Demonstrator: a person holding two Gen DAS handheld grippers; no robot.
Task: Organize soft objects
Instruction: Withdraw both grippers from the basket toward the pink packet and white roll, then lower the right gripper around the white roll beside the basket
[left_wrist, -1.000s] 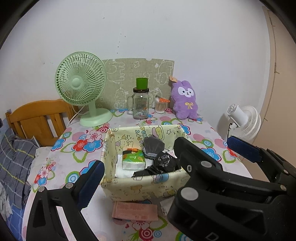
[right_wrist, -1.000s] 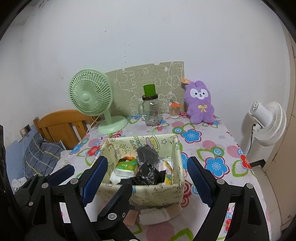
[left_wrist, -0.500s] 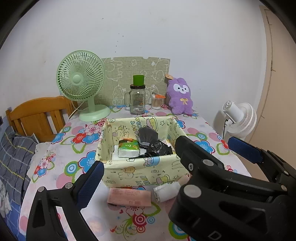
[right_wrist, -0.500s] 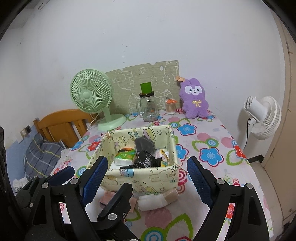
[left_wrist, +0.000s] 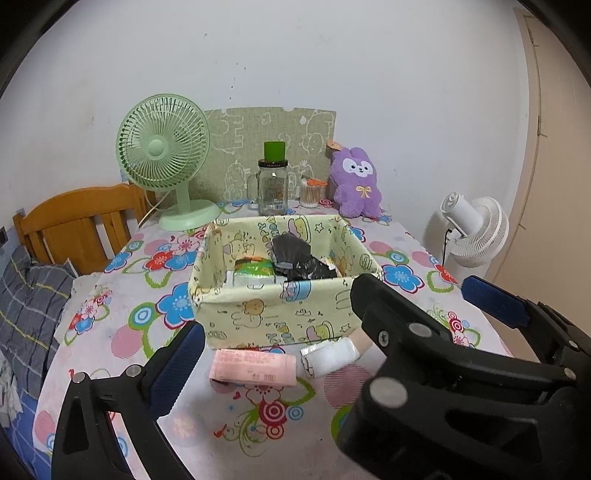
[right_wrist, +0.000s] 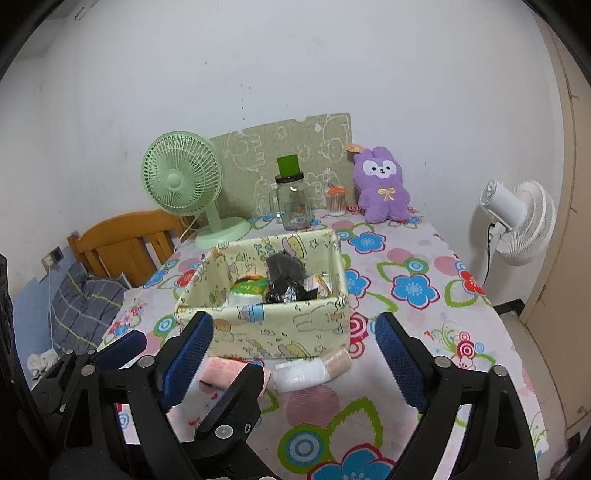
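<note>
A cream printed fabric basket (left_wrist: 280, 314) (right_wrist: 295, 328) stands mid-table with a green packet (left_wrist: 255, 267) and dark crumpled items (left_wrist: 295, 258) inside. In front of it lie a pink packet (left_wrist: 255, 371) (right_wrist: 225, 369) and a white-and-beige roll (left_wrist: 332, 354) (right_wrist: 310, 371). A purple plush (left_wrist: 356, 181) (right_wrist: 382, 192) sits at the back. My left gripper (left_wrist: 332, 317) is open and empty, short of the basket. My right gripper (right_wrist: 295, 325) is empty, its jaws opening, over the roll. The two grippers interleave: the left one's finger (right_wrist: 236, 398) sits between the right one's.
At the back stand a green desk fan (left_wrist: 162, 147), a glass jar with a green lid (left_wrist: 272, 188) and a swab pot (left_wrist: 310, 192). A wooden chair (left_wrist: 77, 218) and plaid cloth are left of the table; a white floor fan (left_wrist: 476, 229) is beyond its right edge.
Both grippers have drawn back from the basket, so it looks farther off. The pink packet and the white roll in front of it have come into full view.
</note>
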